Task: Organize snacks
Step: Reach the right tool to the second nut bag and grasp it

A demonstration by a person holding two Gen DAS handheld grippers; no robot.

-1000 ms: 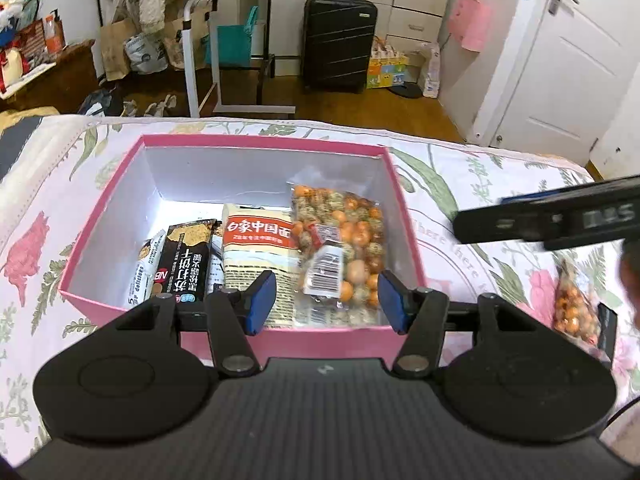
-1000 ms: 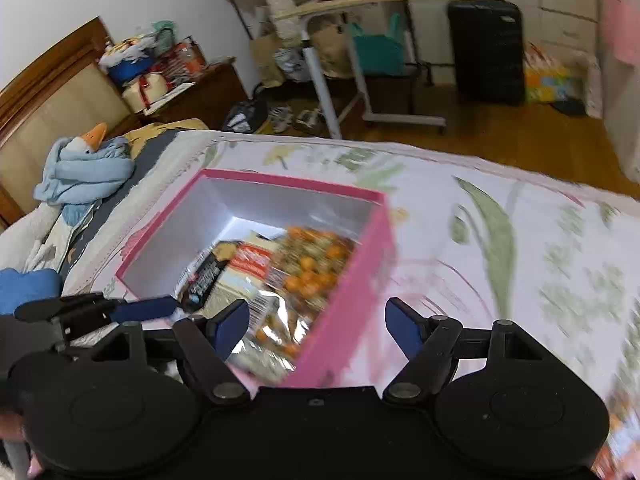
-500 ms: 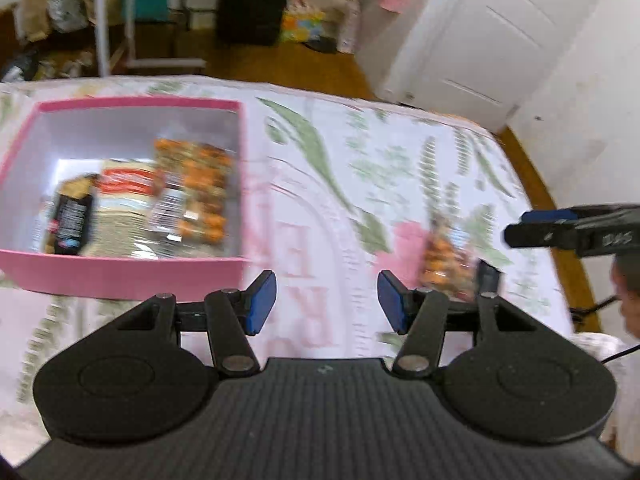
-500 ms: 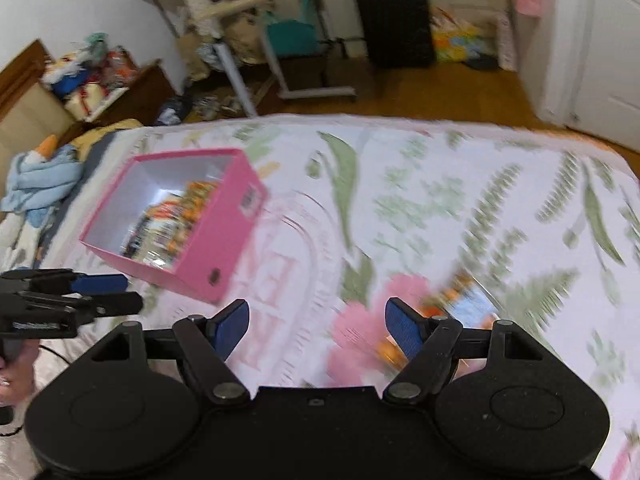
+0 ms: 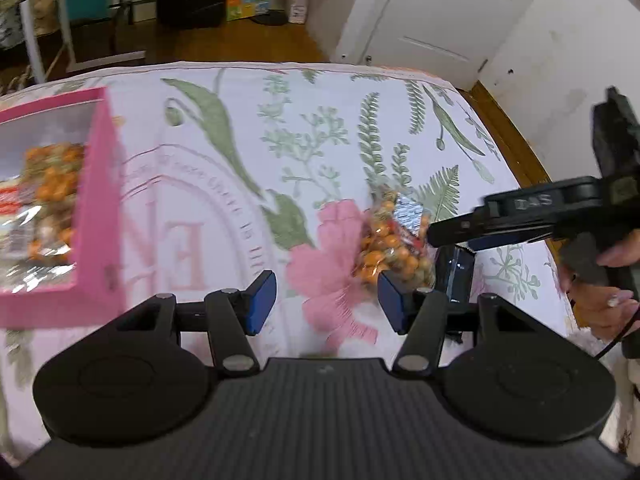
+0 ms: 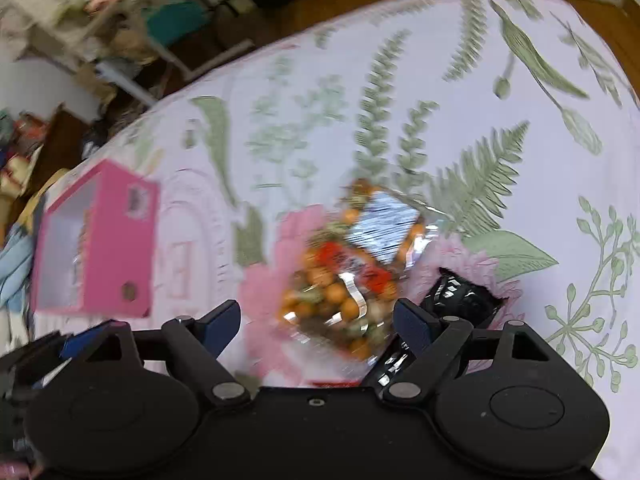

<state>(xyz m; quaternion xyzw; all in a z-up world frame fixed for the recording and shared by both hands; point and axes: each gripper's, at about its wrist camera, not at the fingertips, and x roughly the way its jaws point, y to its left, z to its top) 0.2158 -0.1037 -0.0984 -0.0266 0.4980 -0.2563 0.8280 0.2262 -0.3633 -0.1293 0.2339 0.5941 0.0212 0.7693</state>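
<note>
Orange-and-green snack bag (image 6: 340, 288) lies on the floral bedspread (image 6: 500, 92), right between the right gripper (image 6: 318, 322) jaws, which have just been spreading and aren't touching it; left gripper (image 5: 326, 300) jaws part-spread, empty; pink box (image 5: 98, 204) off to their left.

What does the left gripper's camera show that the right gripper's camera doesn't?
Only the left view shows the white door, the person's hand on the right gripper, and the snack packets inside the pink box.

Only the right view shows the dark packet plainly, beside the clear bag, and the cluttered wooden furniture.

Both show the floral bedspread, the pink box and the clear bag of orange snacks, with nothing between either gripper's open fingers.
</note>
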